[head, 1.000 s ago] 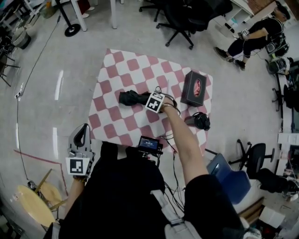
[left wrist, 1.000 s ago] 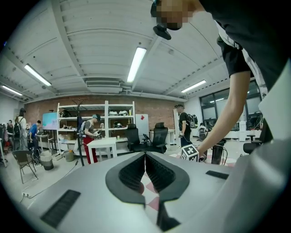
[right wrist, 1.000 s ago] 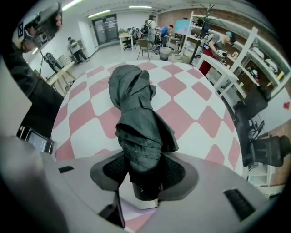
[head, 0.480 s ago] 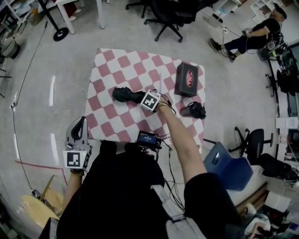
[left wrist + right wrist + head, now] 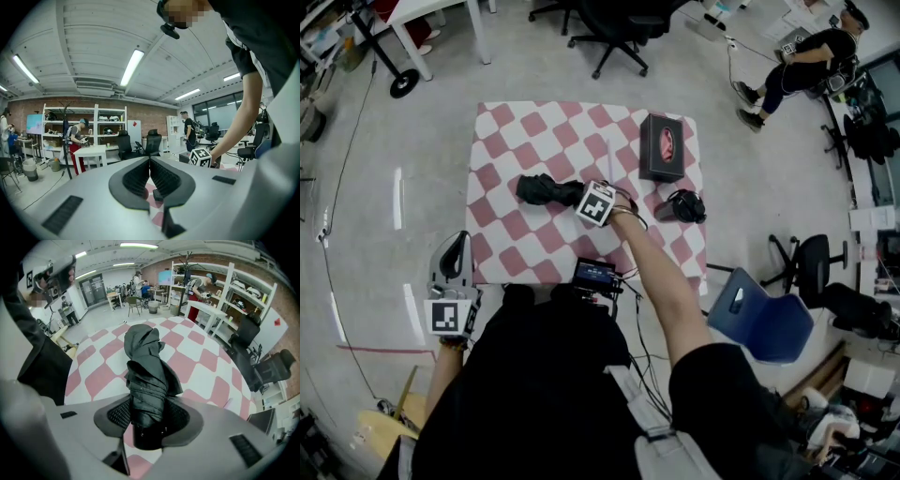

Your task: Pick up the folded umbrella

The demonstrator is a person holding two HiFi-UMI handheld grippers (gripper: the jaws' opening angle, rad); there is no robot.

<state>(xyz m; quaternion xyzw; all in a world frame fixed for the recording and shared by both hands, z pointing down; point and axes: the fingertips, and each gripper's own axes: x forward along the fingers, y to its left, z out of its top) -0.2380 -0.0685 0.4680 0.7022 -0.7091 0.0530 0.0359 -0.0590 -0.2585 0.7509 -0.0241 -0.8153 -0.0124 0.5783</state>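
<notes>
Black folded umbrella is clamped in your right gripper, a hold the head view hides; left gripper clenched empty

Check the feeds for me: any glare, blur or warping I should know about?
Head view: sharp, fisheye-bent edges, glare streaks on the floor. Right gripper view: folded umbrella crisp, corners vignetted black. Left gripper view: ceiling lights blown out, heavy fisheye.

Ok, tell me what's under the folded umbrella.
The pink-and-white checkered tablecloth lies under the folded umbrella; the patch directly beneath is covered. The right gripper clamps its near end.
</notes>
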